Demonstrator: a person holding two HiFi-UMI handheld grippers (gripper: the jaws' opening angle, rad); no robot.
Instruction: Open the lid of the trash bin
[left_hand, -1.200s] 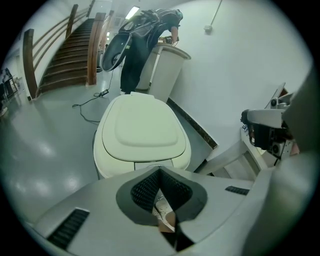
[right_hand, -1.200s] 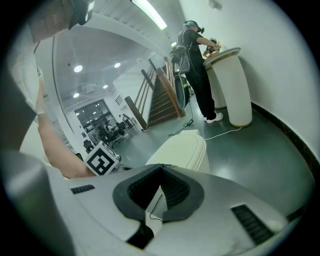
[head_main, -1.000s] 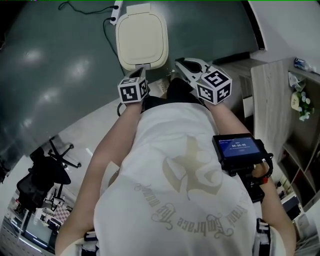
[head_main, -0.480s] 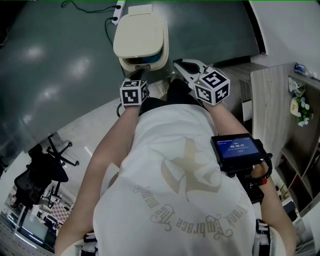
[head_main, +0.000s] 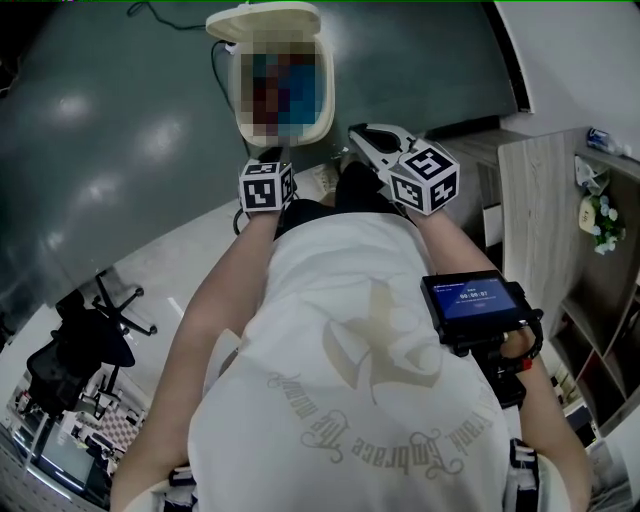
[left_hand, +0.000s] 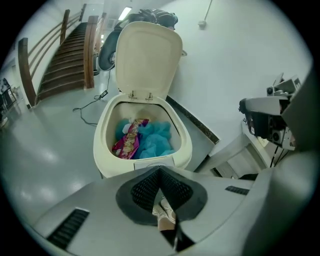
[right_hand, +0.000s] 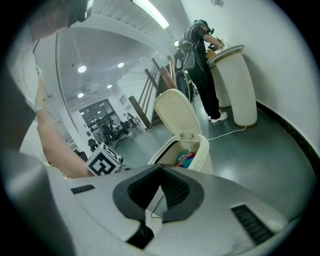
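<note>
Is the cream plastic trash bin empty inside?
No, the left gripper view shows crumpled blue material and a pink wrapper lying inside the cream plastic trash bin under its raised lid.

Lid (left_hand: 147, 57) of trash bin (left_hand: 102, 145) swung from shut to fully upright; contents now exposed.

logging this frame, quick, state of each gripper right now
Left gripper: shut, nothing between the jaws.
Right gripper: shut, nothing between the jaws.
</note>
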